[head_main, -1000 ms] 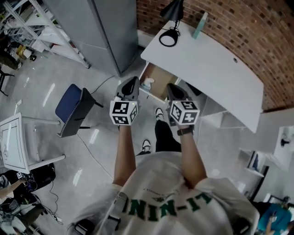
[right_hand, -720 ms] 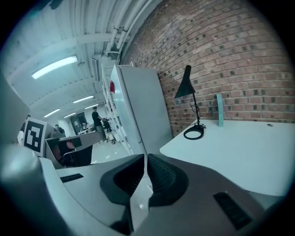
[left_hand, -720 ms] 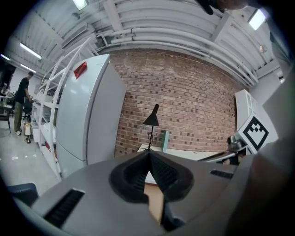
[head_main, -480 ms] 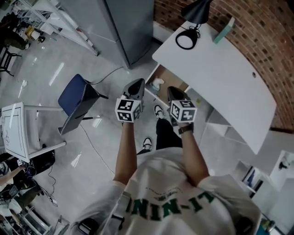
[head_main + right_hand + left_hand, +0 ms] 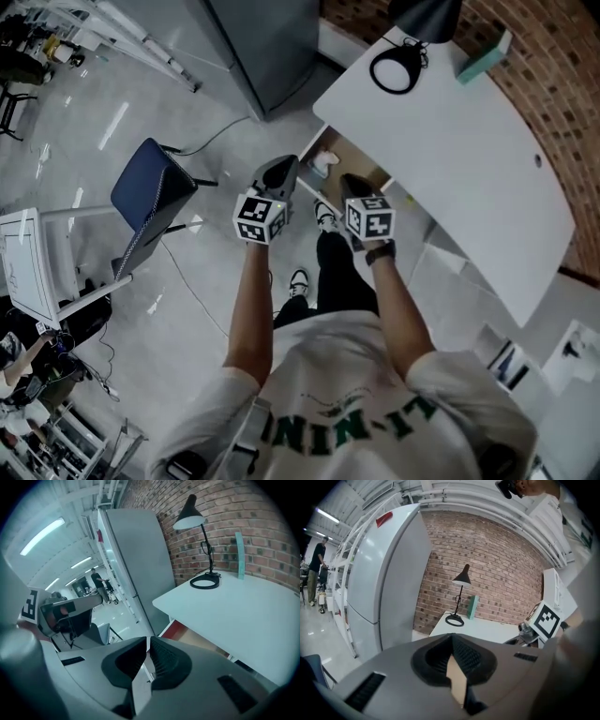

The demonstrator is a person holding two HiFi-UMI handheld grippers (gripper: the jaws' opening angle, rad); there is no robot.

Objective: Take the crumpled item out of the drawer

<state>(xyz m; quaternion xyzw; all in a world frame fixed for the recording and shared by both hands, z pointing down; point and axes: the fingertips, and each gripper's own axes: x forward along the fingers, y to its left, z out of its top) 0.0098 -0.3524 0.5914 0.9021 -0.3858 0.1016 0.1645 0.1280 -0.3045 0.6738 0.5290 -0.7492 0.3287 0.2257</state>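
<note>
Under the white desk (image 5: 450,141) a drawer (image 5: 356,169) stands pulled out, and a pale crumpled item (image 5: 323,165) lies at its left end. My left gripper (image 5: 284,167) hovers just left of the drawer's front, shut with nothing between its jaws; the left gripper view shows the same closed tips (image 5: 451,638). My right gripper (image 5: 353,182) hangs over the drawer's front edge, shut and empty too (image 5: 147,641). In the right gripper view the drawer (image 5: 190,632) shows below the desk edge; the crumpled item is hidden there.
A black lamp (image 5: 398,64) and a teal box (image 5: 483,56) stand on the desk. A grey cabinet (image 5: 267,42) rises left of the desk. A blue chair (image 5: 150,192) sits on the floor at left, with a cable beside it. The person's legs stand below the drawer.
The desk and the open drawer have shifted up and right in the head view as the person closes in. Both grippers stay shut and have drawn nearer the drawer's front.
</note>
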